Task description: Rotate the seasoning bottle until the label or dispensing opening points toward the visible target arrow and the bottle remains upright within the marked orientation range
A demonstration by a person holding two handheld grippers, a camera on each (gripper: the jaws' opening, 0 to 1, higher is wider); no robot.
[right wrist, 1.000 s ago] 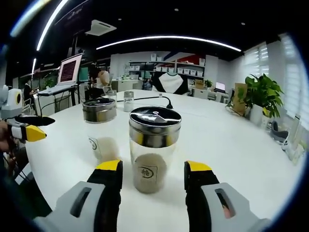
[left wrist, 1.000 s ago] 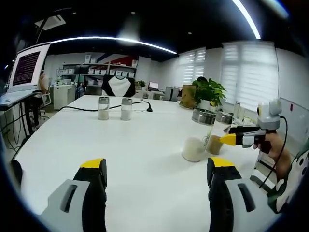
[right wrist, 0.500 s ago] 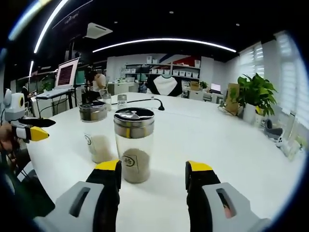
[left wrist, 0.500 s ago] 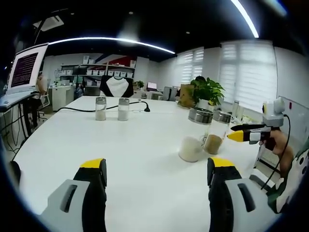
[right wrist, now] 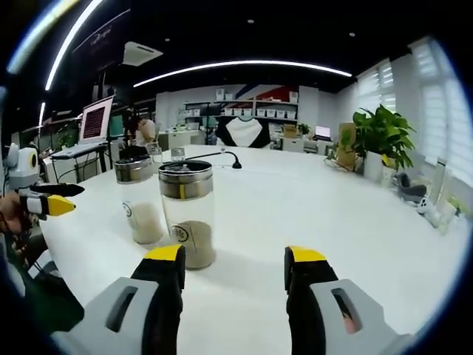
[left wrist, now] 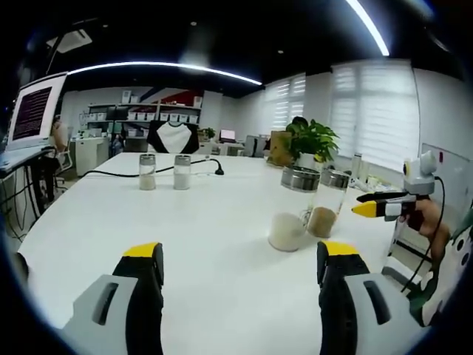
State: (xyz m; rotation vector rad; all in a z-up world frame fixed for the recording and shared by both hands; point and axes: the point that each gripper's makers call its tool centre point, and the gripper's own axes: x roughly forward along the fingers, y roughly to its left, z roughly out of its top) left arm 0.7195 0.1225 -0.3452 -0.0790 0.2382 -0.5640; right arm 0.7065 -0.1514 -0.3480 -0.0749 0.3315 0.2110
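- Left gripper view: my left gripper (left wrist: 235, 275) hangs low over the near edge of the white table (left wrist: 207, 229), jaws apart with nothing between them. It has held that place over the last second; the small shift in the scene is my hand drifting.
- Two steel-lidded jars stand upright and close together toward the table's right edge: the jar of pale seasoning (left wrist: 290, 209) nearer me, the jar of brown seasoning (left wrist: 327, 203) just beside it.
- My right gripper (left wrist: 371, 210) shows at the right of this view, off the table's right edge. A second ago its yellow tip was up against the brown jar; now there is clear space between them.
- Two small shakers (left wrist: 164, 171) and a black cable (left wrist: 148, 170) sit near the far edge, untouched. A potted plant (left wrist: 310, 140) stands beyond the far right corner.
- Right gripper view: my right gripper (right wrist: 234, 277) is open and empty. The brown jar (right wrist: 188, 213) stands upright ahead of the left jaw, outside the gap. A second ago it stood squarely between the jaws, so I have let go and backed off.
- The round label (right wrist: 181, 234) on the brown jar faces toward me. The pale jar (right wrist: 139, 200) stands just beyond it, its own label also showing.
- I see no target arrow or marked range on the table, so I cannot confirm the heading is correct.
- Judgement: the release suggests a turn is finished or I am repositioning for another grip.
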